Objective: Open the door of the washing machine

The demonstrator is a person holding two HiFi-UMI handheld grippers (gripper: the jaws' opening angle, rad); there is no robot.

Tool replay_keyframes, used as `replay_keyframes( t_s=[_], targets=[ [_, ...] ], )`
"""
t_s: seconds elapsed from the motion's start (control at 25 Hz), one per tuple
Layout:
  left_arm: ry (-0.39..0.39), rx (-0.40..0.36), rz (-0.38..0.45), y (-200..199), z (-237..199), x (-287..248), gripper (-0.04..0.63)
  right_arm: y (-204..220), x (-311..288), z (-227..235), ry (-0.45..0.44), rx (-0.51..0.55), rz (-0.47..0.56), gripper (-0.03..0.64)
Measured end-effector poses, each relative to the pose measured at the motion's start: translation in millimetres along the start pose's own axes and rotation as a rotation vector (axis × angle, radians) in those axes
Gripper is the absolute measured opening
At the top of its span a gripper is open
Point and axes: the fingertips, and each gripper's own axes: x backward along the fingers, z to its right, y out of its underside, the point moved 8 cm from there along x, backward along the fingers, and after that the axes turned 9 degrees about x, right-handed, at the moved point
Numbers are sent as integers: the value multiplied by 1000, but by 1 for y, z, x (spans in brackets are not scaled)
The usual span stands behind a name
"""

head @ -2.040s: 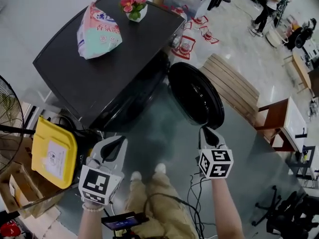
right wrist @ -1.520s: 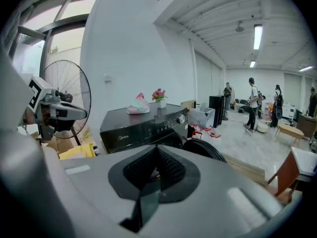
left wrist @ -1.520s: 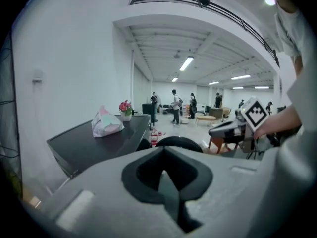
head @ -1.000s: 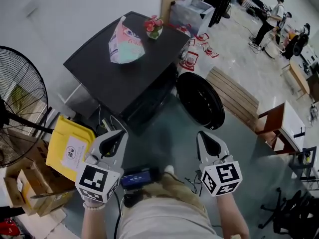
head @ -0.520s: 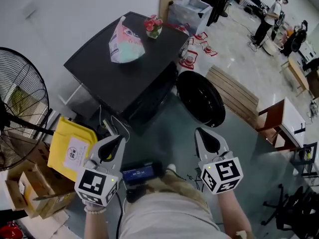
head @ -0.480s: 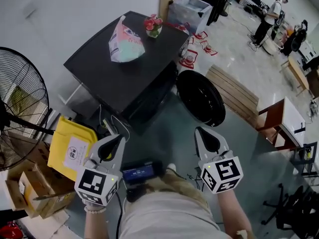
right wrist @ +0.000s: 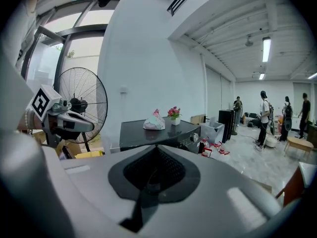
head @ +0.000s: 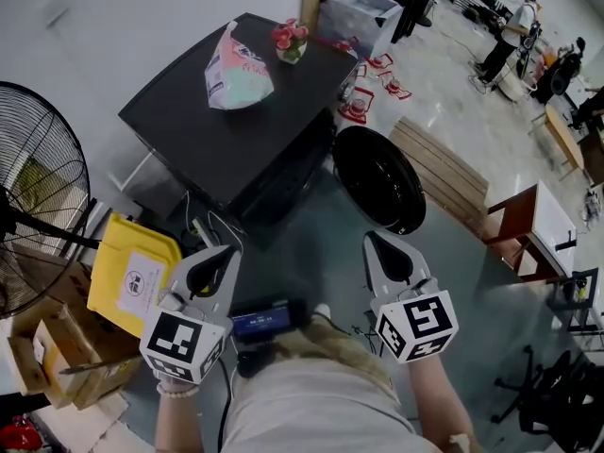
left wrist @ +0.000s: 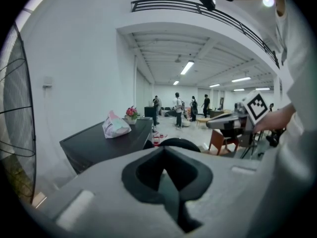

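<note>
Head view looks down on the black washing machine (head: 236,130) by the wall. Its round door (head: 377,179) is already swung wide open and sticks out from the front of the machine, so the job looks done. The left gripper (head: 227,251) and the right gripper (head: 370,238) are close to the person's body, well apart from the machine and the door. Each one has its jaws pressed together with nothing in between. A pink bag (head: 236,59) and some flowers (head: 290,38) sit on top of the machine. I think nothing is left to do
</note>
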Motion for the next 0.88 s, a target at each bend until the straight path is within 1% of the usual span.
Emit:
replay_keyframes(
  t_s=[0.24, 0.4, 0.88],
  targets=[
    [5, -5, 1, -1, 1, 0, -6, 1, 3, 4, 21, -10, 2, 5],
    [7, -1, 2, 1, 3, 0, -6, 3, 4, 4, 26, -7, -13, 5],
    [-2, 10, 47, -6, 4, 0, -6, 1, 6, 1, 31, 6, -24, 5]
  ],
)
